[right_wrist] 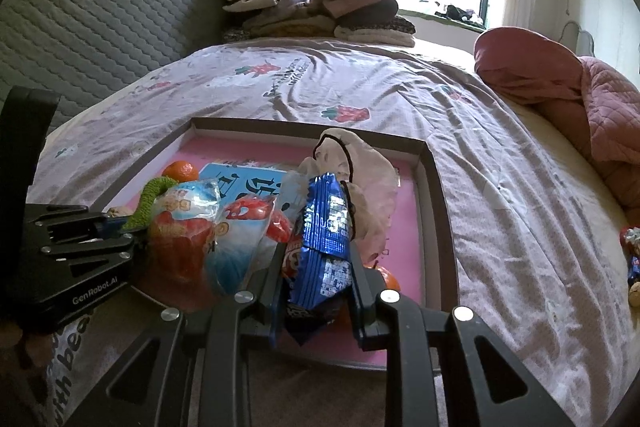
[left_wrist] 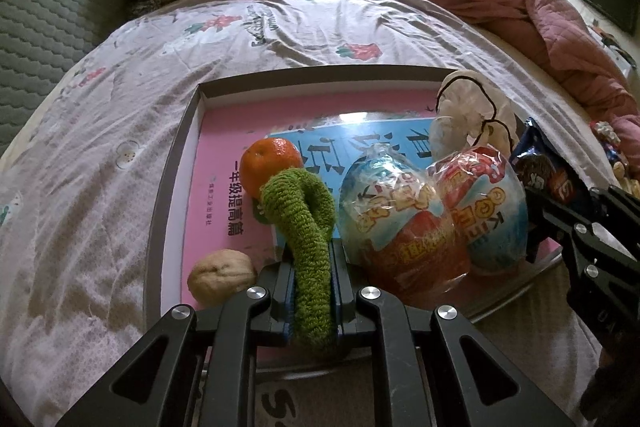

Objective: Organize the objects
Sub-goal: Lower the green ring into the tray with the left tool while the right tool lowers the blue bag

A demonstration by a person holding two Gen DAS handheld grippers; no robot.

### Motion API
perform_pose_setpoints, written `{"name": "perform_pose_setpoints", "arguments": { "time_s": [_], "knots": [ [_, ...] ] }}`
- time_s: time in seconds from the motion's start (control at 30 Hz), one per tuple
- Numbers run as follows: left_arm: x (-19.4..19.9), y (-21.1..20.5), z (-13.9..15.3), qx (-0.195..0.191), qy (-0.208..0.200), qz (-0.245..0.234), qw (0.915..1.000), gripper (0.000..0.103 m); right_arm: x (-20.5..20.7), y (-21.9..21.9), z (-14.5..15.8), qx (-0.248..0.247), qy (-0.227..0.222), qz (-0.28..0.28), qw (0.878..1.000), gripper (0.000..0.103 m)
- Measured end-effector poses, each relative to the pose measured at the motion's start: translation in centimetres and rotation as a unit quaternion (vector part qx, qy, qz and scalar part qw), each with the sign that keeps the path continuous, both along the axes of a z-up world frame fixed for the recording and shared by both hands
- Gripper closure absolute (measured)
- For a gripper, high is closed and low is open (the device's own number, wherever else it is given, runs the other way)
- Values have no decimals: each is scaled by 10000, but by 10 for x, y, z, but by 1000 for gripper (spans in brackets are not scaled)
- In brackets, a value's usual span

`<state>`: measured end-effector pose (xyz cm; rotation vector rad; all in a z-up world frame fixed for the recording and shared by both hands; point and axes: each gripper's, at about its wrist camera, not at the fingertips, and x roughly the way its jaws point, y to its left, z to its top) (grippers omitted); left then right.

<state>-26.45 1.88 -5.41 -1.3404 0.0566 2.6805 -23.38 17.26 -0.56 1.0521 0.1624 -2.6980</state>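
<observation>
Two grippers: both hover over a shallow box on a bed, each clamped on something.
Bedspread (left_wrist: 120, 99): pale lilac with strawberry prints, lying under the box on every side.
Box (left_wrist: 176, 155): dark-rimmed and shallow, floored by a pink book cover (left_wrist: 216, 147) with a blue panel.
Walnut (left_wrist: 222, 277): at the box's near left corner, resting on the pink cover, just left of the left gripper.
Orange (left_wrist: 270, 165): behind the walnut, touching the far end of the green loop.
Left gripper (left_wrist: 312, 267): jaws pinched tight on a green knitted loop (left_wrist: 308, 227), which curls forward over the box to the orange.
Snack packets (left_wrist: 432, 215): two clear-wrapped red, white and blue ones, side by side in the middle of the box, just right of the green loop.
White bag (left_wrist: 468, 115): crumpled, dark-edged, behind the packets toward the box's far right.
Right gripper (right_wrist: 316, 267): jaws narrow and pressed on a blue foil packet (right_wrist: 326, 227), held upright over the box's near right part.
Second orange (right_wrist: 390, 279): partly hidden behind the right gripper's finger, inside the box.
Pink quilt (right_wrist: 580, 103): bunched on the bed, well to the right of the box.
</observation>
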Motion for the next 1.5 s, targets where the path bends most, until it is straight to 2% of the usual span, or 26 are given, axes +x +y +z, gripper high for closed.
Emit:
{"name": "perform_pose_setpoints", "arguments": {
  "time_s": [0.7,0.77,0.9,1.17,1.33,1.5],
  "knots": [
    [15,0,1,21,74,42,10000,85,9,4,-1,89,-29,-9,10000,76],
    [17,-1,2,68,92,56,9999,84,9,5,-1,67,-55,-16,10000,69],
    [19,-1,4,68,112,73,9999,80,11,6,0,64,-101,-12,9999,53],
    [22,-1,7,88,140,99,9998,73,15,8,6,48,-69,-58,9999,52],
    [24,-4,13,63,188,135,9997,61,15,9,9,39,-48,-100,9999,52],
    [26,-5,18,52,238,192,9995,57,18,10,14,42,17,-135,9999,52]
  ]
}}
